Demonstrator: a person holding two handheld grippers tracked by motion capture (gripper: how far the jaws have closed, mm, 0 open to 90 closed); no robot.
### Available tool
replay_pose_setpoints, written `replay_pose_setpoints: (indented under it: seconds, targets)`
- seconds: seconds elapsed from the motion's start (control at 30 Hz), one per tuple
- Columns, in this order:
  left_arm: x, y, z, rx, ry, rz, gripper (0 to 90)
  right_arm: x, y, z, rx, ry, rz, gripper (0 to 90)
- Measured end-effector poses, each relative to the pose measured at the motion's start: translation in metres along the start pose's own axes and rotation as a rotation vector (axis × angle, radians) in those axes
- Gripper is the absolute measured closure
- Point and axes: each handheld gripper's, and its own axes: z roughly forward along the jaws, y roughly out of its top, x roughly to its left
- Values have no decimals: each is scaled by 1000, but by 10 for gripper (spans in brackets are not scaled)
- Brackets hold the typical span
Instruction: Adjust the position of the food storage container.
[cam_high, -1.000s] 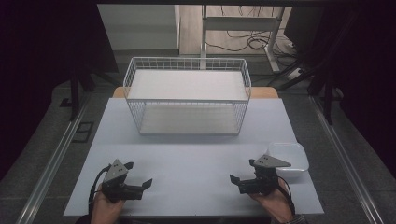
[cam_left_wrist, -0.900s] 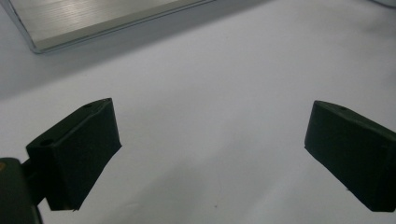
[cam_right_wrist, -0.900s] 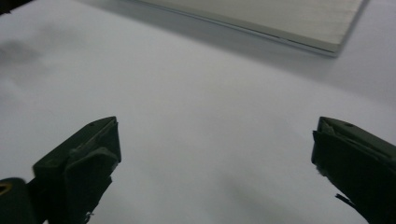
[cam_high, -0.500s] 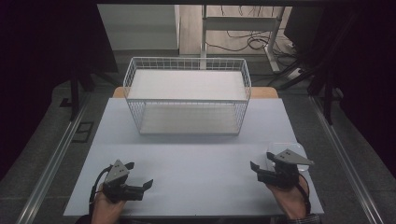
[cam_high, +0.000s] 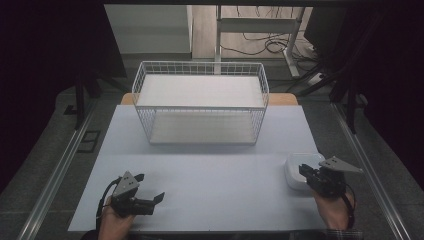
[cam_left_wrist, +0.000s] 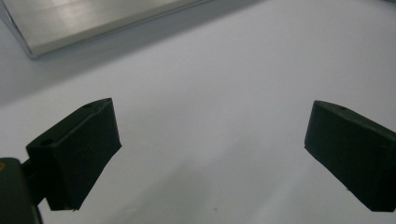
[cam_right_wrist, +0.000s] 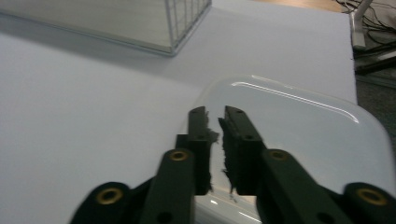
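The right gripper (cam_right_wrist: 215, 122), jaws just closed, pinches the clear plastic container (cam_right_wrist: 303, 130) by its near rim, presumably to lift it (the wire basket (cam_high: 200, 102) seems its destination). The left gripper (cam_left_wrist: 210, 154) rests wide open and empty, keeping clear.

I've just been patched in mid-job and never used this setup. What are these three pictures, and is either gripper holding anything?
No robot arm here: a person holds a two-jaw gripper in each hand. The high view looks down on the pale table; a white wire basket stands at its far side. The other two pictures come from cameras riding on the grippers. The left gripper rests near the front edge, its jaws wide apart over bare table. The right gripper has just been closing on the rim of a clear plastic tray at the table's right side; its jaws stand almost together, seemingly pinching that rim.
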Motion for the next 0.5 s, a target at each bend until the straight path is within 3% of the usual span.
replay_pose_setpoints:
  seconds: [0.23, 0.5]
  targets:
    - [1, -1, -1, -4, -6, -11, 29, -25, -3, -6, -7, -77, 54, 890]
    - [2, -2, 0, 7, 0, -15, 29, -55, -10, -11, -9, -133, 118, 889]
